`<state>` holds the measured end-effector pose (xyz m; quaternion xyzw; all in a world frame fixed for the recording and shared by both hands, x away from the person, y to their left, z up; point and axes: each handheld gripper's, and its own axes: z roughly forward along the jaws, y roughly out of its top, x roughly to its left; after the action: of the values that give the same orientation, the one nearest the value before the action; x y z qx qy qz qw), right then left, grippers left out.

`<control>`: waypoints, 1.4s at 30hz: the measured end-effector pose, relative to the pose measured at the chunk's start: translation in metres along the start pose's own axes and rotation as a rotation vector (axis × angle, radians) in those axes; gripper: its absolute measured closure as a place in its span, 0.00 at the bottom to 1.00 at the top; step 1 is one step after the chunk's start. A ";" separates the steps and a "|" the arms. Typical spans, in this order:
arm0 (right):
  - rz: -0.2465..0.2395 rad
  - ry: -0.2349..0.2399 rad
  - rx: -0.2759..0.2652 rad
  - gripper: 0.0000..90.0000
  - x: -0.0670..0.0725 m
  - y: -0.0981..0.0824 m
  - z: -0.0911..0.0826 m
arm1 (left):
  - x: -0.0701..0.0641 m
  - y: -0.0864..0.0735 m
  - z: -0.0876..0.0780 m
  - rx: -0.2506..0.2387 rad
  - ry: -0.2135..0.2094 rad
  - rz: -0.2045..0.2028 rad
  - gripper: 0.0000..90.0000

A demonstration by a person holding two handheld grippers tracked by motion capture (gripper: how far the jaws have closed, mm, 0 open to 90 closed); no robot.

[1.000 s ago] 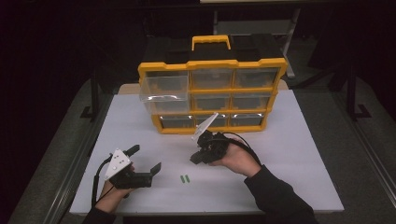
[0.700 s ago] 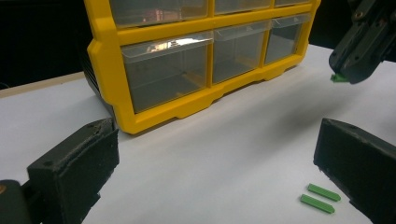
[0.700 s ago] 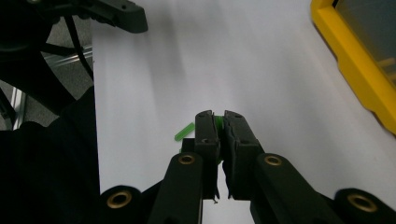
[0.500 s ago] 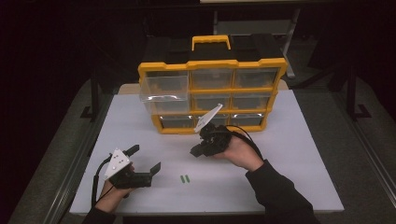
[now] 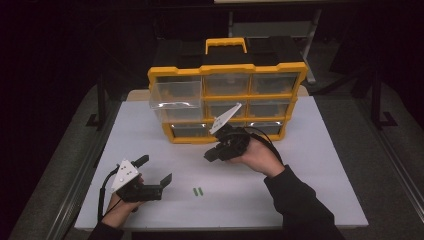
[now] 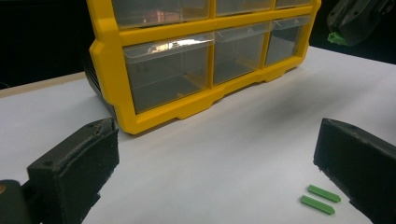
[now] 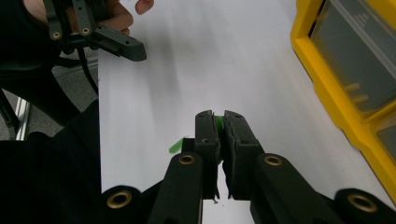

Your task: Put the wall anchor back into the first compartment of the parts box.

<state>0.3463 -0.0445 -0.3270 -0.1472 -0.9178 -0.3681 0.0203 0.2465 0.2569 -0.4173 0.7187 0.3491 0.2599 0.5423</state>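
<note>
Right tongs (image 7: 220, 128) pinching a green piece (image 7: 216, 122), lifted near the yellow organizer (image 5: 227, 95), not yet stowed. Left tongs (image 5: 152, 172) spread, idle on the bench (image 5: 320, 170). Two green strips (image 5: 198, 191) left lying.

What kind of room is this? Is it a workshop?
Probably a lab or workshop bench set up for recording. A white table stands in a dark room, holding a yellow drawer organizer for small parts, and a person works with two hand-held grippers.
</note>
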 end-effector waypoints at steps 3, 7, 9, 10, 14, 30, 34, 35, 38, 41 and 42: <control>0.017 0.015 0.006 0.94 0.000 0.002 -0.003 | 0.000 0.000 0.000 0.000 0.000 0.001 0.00; -0.005 0.000 0.007 0.94 -0.002 0.005 -0.007 | 0.001 0.000 0.000 0.003 0.002 0.002 0.00; -0.005 -0.004 0.002 0.94 -0.002 0.007 -0.010 | 0.000 0.000 0.000 0.000 0.002 0.001 0.00; -0.003 -0.004 0.001 0.94 -0.002 0.007 -0.011 | 0.000 0.000 0.000 0.000 0.002 -0.002 0.00; -0.009 -0.002 -0.008 0.94 -0.003 0.010 -0.016 | 0.000 0.000 0.000 -0.001 0.002 -0.004 0.00; -0.001 -0.004 -0.026 0.94 -0.012 0.023 -0.037 | 0.000 0.000 0.000 0.004 0.003 0.001 0.00; -0.012 -0.013 -0.042 0.94 -0.014 0.027 -0.043 | 0.000 0.000 0.000 0.004 0.004 0.001 0.00; -0.013 -0.014 -0.045 0.94 -0.014 0.028 -0.045 | 0.000 0.000 0.000 0.004 0.003 0.000 0.00; -0.012 -0.018 -0.049 0.94 -0.014 0.031 -0.050 | 0.000 0.000 0.000 0.001 0.003 -0.008 0.00; -0.013 -0.021 -0.059 0.94 -0.016 0.034 -0.055 | 0.000 0.000 0.000 -0.001 0.004 -0.010 0.00; -0.011 -0.021 -0.062 0.94 -0.016 0.035 -0.057 | 0.000 0.000 0.000 0.001 0.005 -0.009 0.00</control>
<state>0.3676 -0.0632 -0.2645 -0.1466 -0.9069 -0.3951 0.0038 0.2466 0.2570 -0.4170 0.7167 0.3535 0.2591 0.5425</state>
